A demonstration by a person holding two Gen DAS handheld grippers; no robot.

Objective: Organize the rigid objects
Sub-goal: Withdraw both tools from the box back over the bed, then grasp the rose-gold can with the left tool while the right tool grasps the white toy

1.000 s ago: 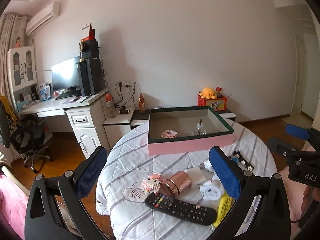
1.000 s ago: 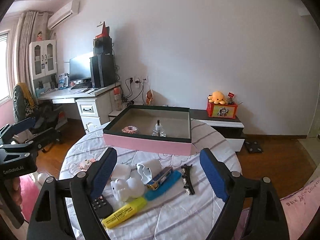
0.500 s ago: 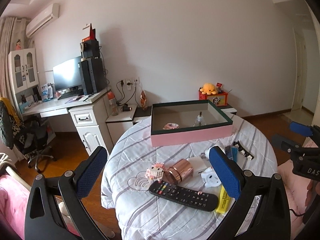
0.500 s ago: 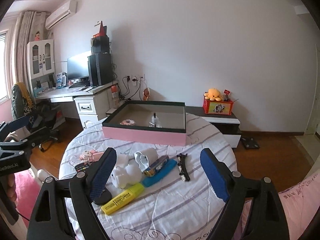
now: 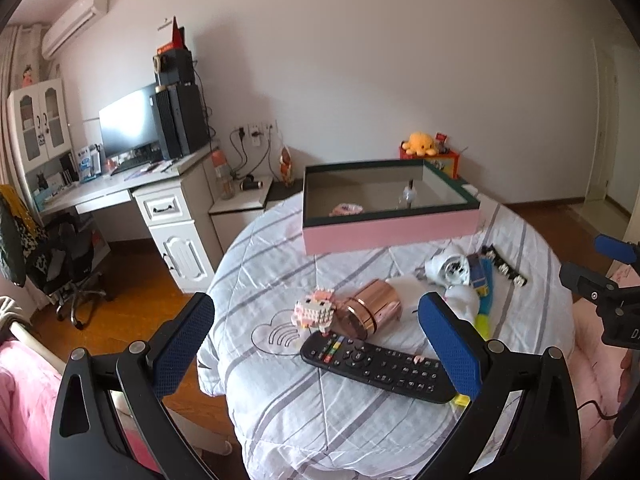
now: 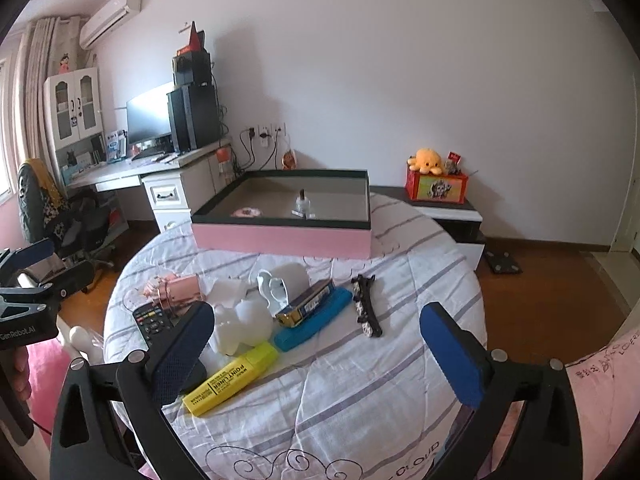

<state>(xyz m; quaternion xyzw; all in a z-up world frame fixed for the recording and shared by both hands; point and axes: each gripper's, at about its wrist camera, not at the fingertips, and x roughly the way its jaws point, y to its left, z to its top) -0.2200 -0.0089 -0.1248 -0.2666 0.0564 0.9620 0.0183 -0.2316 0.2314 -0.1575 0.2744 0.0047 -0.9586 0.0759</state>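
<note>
Rigid objects: two in the box, most left on the table.
Both the left gripper [image 5: 316, 340] and right gripper [image 6: 314, 344] hung empty, fingers wide apart, over the near edge; remote [image 5: 378, 366], highlighter [image 6: 231, 378], cup [image 5: 370, 314] lay there; a bottle [image 6: 303, 205] stood in the box [image 6: 280, 238] at the far edge.

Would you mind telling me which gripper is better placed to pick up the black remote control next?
Left. The remote control lies just ahead of the open left gripper, between its jaws in that view. In the right wrist view the remote control sits off to the side, partly hidden behind the right gripper.
</note>
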